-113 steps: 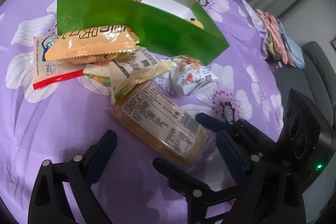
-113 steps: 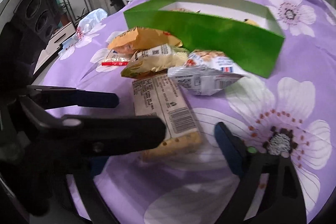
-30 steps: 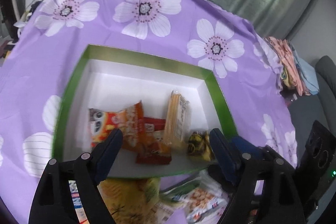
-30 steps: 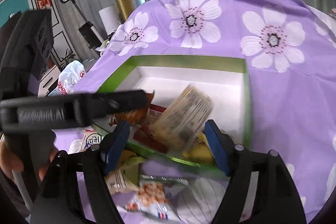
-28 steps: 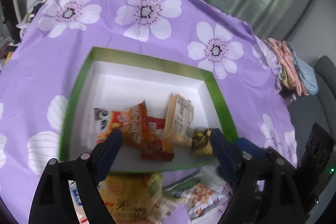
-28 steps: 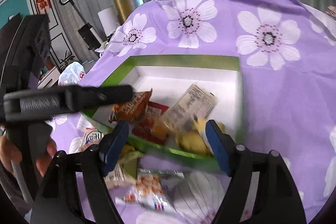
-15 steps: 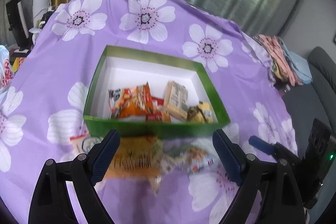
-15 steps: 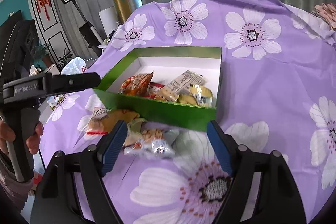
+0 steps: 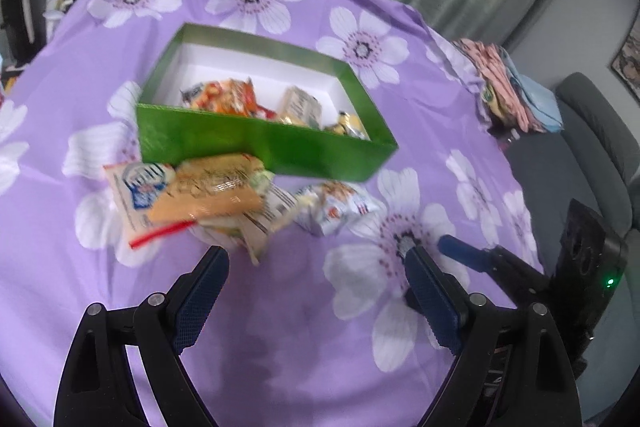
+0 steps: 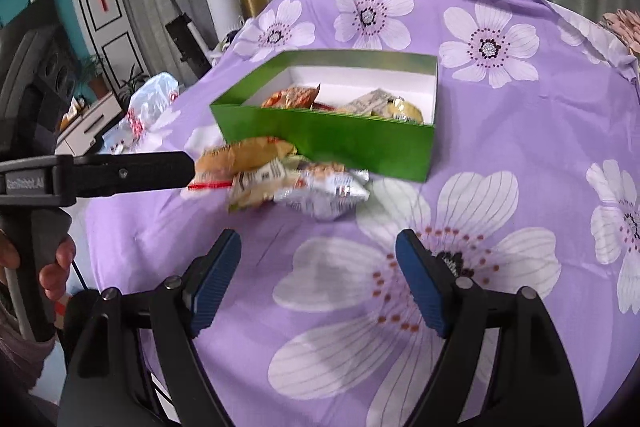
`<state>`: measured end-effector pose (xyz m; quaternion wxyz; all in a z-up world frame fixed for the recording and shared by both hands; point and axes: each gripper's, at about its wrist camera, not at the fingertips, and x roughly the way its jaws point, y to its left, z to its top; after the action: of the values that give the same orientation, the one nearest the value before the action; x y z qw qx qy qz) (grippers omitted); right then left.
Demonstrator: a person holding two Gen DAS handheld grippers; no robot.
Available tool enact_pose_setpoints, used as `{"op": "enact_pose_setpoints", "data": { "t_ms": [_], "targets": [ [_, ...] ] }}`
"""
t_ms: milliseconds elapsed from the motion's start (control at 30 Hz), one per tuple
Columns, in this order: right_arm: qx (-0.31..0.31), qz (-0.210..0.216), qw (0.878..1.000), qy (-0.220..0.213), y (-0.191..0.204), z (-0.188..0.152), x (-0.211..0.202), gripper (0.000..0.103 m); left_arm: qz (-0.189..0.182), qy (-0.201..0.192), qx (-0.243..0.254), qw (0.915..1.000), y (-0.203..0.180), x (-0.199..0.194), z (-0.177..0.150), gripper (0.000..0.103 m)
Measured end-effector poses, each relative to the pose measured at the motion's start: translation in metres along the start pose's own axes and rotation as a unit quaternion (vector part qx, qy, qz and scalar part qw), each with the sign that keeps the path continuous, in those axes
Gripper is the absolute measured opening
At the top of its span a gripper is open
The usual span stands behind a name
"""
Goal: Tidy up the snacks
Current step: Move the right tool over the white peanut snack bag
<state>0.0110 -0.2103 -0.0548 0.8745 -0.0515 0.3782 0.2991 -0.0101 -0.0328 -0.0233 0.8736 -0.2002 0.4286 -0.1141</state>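
Both my tools were empty and spread apart: the left tool [image 9: 316, 267] hung over bare purple cloth [image 9: 280, 327] with nothing between its pads, and the right tool [image 10: 318, 251] stood the same, its jaws having just been opening a little further with nothing in them. I judged I was between picks, lining up for another packet. Just ahead of the tools lay the loose pile: an orange packet [image 9: 208, 195] on top, a white-and-blue packet [image 9: 136, 195] under its left side, and a silvery packet [image 9: 336, 203] to the right, all crinkly film and overlapping. Just behind them stood the green box [image 9: 260, 143], already holding several snacks [image 10: 340, 103] along its near side, with its far part bare. The next move, I reckoned, called for going forward and down onto one packet and pinching it alone, without dragging its neighbours.
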Motion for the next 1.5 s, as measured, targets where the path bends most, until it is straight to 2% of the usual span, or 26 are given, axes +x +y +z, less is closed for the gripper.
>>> {"op": "enact_pose_setpoints", "data": {
  "t_ms": [200, 933, 1500],
  "targets": [
    [-0.006, 0.002, 1.000, 0.004, 0.004, -0.007, 0.002, 0.080, -0.005, 0.012, 0.007, 0.9999, -0.008, 0.007, -0.005, 0.090],
    [0.002, 0.009, 1.000, 0.011, -0.008, -0.003, 0.021, 0.080, -0.013, 0.019, 0.066, 0.9975, -0.026, 0.033, 0.001, 0.090],
    [0.017, 0.034, 0.999, 0.035, -0.023, 0.000, 0.057, 0.080, -0.037, 0.038, 0.066, 0.9964, -0.023, 0.066, 0.013, 0.090]
  ]
}}
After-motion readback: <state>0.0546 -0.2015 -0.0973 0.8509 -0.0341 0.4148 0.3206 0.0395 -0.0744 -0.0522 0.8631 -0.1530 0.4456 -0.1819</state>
